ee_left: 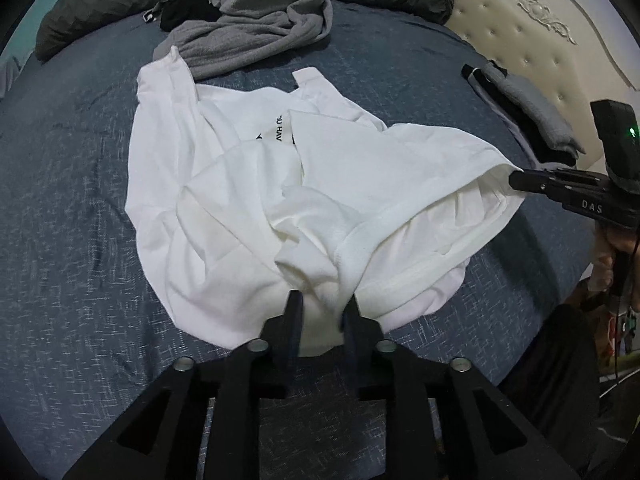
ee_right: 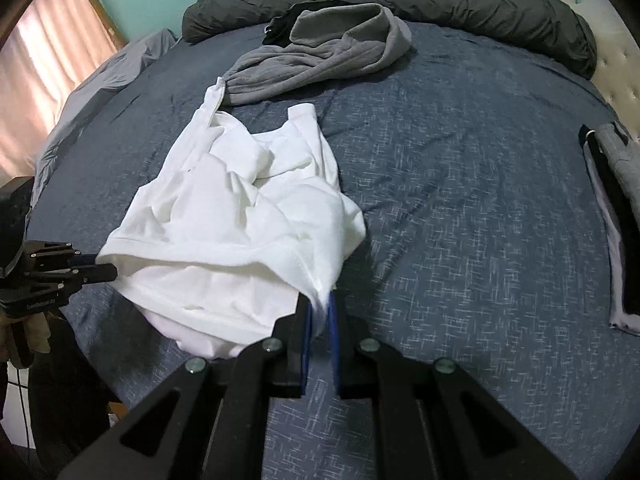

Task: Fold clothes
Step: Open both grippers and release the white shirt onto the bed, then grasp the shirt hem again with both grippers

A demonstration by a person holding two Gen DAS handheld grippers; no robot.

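The white T-shirt (ee_left: 248,184) lies rumpled in the middle of the blue bedsheet (ee_left: 72,240), its hem toward the person; the left gripper (ee_left: 322,306) has hem fabric bunched between fingers that are only partly closed, so whether it truly pinches is hard to say; the right gripper (ee_right: 320,306) is clamped on the other hem corner. To do this well, I judge both corners should be held firmly and drawn apart evenly, so the hem goes taut and the creased body can be spread flat. The left view alone shows black lettering on the shirt; the right view alone shows the curtain (ee_right: 52,52); both show the grey sweatshirt (ee_right: 320,52) beyond and folded clothes (ee_left: 532,116) near the headboard (ee_left: 560,40).
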